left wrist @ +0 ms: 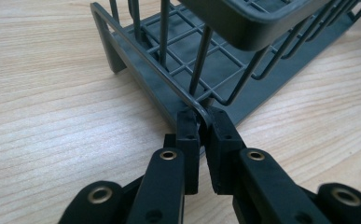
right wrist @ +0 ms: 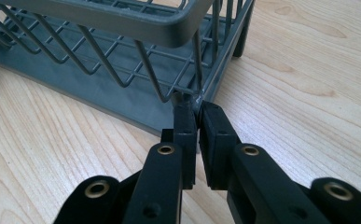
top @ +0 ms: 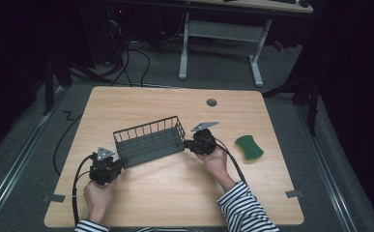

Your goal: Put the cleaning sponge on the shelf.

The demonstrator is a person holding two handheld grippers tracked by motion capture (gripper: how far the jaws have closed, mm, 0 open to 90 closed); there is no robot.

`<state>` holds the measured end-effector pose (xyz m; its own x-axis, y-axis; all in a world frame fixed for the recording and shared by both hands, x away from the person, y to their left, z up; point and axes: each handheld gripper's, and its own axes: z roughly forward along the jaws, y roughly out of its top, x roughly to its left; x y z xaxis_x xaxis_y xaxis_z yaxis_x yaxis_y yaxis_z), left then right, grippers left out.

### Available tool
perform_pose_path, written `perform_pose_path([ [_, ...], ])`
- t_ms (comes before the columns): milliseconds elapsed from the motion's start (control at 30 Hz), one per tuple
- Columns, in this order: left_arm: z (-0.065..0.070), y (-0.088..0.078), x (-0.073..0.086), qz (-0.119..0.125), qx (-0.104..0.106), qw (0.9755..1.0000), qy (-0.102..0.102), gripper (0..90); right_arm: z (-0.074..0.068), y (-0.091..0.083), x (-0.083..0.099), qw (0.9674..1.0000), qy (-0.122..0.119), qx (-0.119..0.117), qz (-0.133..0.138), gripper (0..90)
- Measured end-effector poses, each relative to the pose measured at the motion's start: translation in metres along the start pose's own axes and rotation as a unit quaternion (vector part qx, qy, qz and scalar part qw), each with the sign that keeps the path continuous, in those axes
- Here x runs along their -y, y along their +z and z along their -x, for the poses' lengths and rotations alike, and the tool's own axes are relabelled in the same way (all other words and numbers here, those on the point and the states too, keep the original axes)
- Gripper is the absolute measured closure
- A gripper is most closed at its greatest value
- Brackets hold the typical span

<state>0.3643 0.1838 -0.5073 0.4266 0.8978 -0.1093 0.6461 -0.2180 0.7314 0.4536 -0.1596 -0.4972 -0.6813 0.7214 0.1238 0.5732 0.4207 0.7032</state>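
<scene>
Wood-grain surface (top: 175, 193), pale and rectangular, carries everything here. Near its front left corner a hand (top: 96, 195) in a striped sleeve holds the left gripper (top: 116, 165), with a black cable looping back from it toward the front edge. In the left gripper view its jaws are closed on a thin rail at the lower corner of a grey wire basket (left wrist: 201, 56), the pads pressing the rail from both sides. The basket (top: 148, 141) stands about midway between the left and right edges of the surface, slightly nearer the front edge than the back one, and lies askew: its left end sits closer to the front edge, its right end closer to the back edge. Its walls are upright bars under a solid rim, its floor a wire grid, and nothing lies inside that can be seen. At its right end the right gripper (top: 188, 145) meets it, held by the other hand (top: 216, 159), with the grey three-cornered plate on top. In the right gripper view those jaws are likewise clamped on a wire at the bottom corner of the basket (right wrist: 122, 60). Farther right, well apart from the basket and near the right edge, lies a green sponge (top: 249, 147). Toward the back edge sits a small grey round cap (top: 211, 102).
</scene>
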Motion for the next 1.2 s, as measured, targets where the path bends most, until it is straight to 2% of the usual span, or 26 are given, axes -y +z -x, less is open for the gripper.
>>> perform_pose_path([
  [233, 0.004, -0.002, 0.002, -0.003, 0.011, 0.9999, 0.008, 85.1, -0.003, -0.005, 0.002, 0.9998, -0.013, 0.011, -0.009, 86.5],
  [533, 0.012, -0.004, 0.005, -0.001, 0.025, 0.9996, 0.016, 85.2, -0.003, -0.016, 0.013, 0.9999, -0.009, 0.01, -0.003, 86.5],
  [933, 0.034, -0.003, 0.007, 0.002, 0.053, 0.998, 0.034, 85.2, 0.003, -0.037, 0.03, 0.9998, 0.0, 0.019, -0.001, 86.6],
  [1200, 0.053, 0.005, 0.003, 0.0, 0.068, 0.9965, 0.049, 85.1, 0.009, -0.053, 0.044, 0.9991, 0.009, 0.042, 0.0, 86.6],
])
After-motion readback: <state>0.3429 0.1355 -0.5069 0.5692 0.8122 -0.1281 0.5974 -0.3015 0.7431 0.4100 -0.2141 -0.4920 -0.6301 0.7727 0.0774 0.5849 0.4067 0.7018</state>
